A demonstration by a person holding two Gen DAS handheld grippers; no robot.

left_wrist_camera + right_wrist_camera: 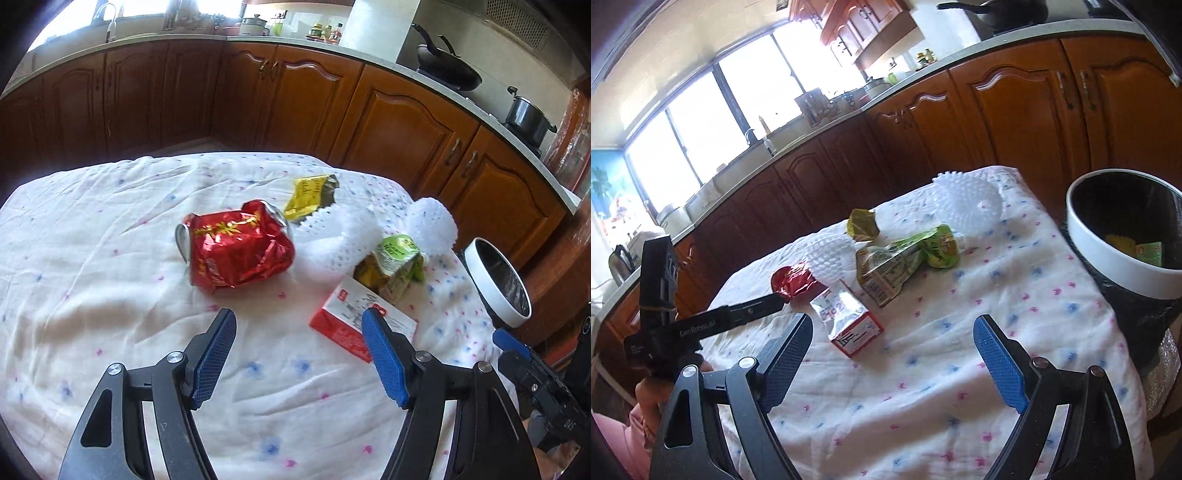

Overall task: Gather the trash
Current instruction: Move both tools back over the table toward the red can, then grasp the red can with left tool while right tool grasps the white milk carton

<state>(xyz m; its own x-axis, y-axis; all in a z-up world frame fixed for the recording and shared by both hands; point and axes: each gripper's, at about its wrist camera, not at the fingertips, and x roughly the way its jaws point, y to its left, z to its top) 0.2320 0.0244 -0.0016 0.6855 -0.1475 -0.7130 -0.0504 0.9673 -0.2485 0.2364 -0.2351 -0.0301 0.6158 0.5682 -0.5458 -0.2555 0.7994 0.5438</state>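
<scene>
On the white dotted tablecloth [110, 266] lie a crushed red can [236, 247], a yellow wrapper [312, 195], a squashed green carton [395, 266] and a red-and-white carton [351, 321]. My left gripper [300, 314] hovers open just short of the can, nothing between its fingers. Its right finger overlaps the red-and-white carton in the picture. In the right wrist view my right gripper [894, 322] is open and empty above the cloth, with the red-and-white carton [849, 325] ahead on its left and the green carton [905, 262] beyond. A white-rimmed black bin [1082, 240] at the table's right holds some trash.
Two white foam nets [340, 236] [432, 225] lie among the trash. Wooden kitchen cabinets [295, 96] run behind the table, with a wok and a pot [528, 118] on the counter. A hand [650, 398] holds the left tool low on the left.
</scene>
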